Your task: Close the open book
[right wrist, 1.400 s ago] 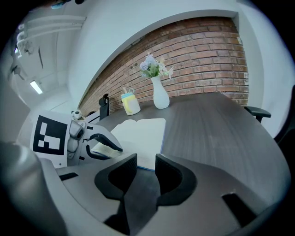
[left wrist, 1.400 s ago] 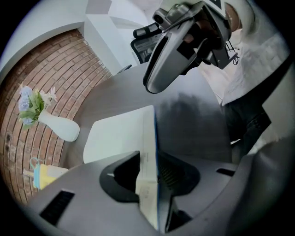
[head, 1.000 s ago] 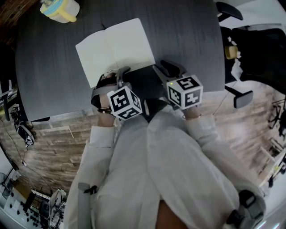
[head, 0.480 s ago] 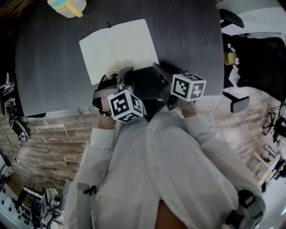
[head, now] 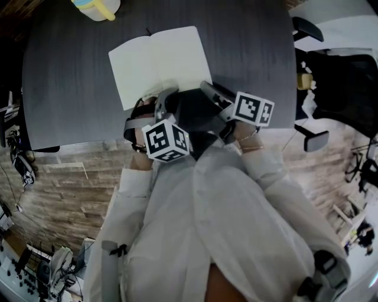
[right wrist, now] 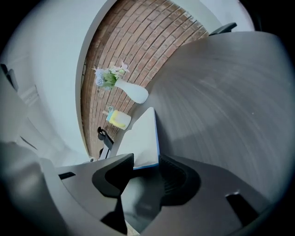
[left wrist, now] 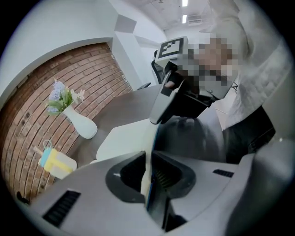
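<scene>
White, blue-edged book point(head: 156, 62); left claw point(left wrist: 148, 173) just closing, pinching its edge; right claw point(right wrist: 146, 162) just opening, apart

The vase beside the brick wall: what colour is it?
The vase is plain white. The left gripper view shows it best.

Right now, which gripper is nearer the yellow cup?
Left. The left gripper, jaws just closing on the book's edge, sits toward the yellow cup; the right gripper, jaws just opening around the book's corner, is farther right.

Dark grey table point(head: 71, 88), open book point(head: 156, 62), yellow container point(head: 97, 7), white vase of flowers point(left wrist: 82, 123)
</scene>
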### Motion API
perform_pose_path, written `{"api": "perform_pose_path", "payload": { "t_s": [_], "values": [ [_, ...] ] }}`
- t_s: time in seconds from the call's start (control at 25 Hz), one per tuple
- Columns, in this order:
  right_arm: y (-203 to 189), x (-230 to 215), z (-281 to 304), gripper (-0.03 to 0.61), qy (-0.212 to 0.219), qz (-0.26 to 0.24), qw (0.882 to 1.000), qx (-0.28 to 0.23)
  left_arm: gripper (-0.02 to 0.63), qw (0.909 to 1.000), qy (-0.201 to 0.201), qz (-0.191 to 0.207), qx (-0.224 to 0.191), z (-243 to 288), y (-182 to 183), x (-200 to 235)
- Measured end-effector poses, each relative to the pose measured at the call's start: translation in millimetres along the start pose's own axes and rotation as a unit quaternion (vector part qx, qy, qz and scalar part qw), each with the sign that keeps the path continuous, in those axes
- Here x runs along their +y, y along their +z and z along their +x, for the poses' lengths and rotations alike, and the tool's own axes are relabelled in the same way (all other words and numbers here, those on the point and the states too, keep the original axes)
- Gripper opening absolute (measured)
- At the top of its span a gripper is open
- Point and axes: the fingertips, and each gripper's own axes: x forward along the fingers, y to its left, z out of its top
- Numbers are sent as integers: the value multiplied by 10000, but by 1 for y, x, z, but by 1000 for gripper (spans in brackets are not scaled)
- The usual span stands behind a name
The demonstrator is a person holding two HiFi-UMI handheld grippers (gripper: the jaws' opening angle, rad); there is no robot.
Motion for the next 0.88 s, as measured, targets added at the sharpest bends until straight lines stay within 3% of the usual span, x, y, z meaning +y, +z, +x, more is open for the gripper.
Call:
{"api": "perform_pose_path", "payload": {
  "t_s": [0.28, 0.4, 0.64, 0.88],
  "values": [
    [3, -4, -1, 149, 50, 74, 9999, -62, 46, 9999, 9, -100, -42, 2, -2, -1],
    [7, -2, -6, 107, 90, 63, 9998, -187, 46, 9999, 10, -130, -86, 2, -3, -2],
    [13, 5, -13, 59, 50, -242, 9990, -382, 46, 9998, -3, -137, -168, 7, -5, -6],
    [14, 29, -17, 31, 376, -603, 9966, -429, 41, 9991, -18, -384, -186, 12, -11, -11]
  ]
}}
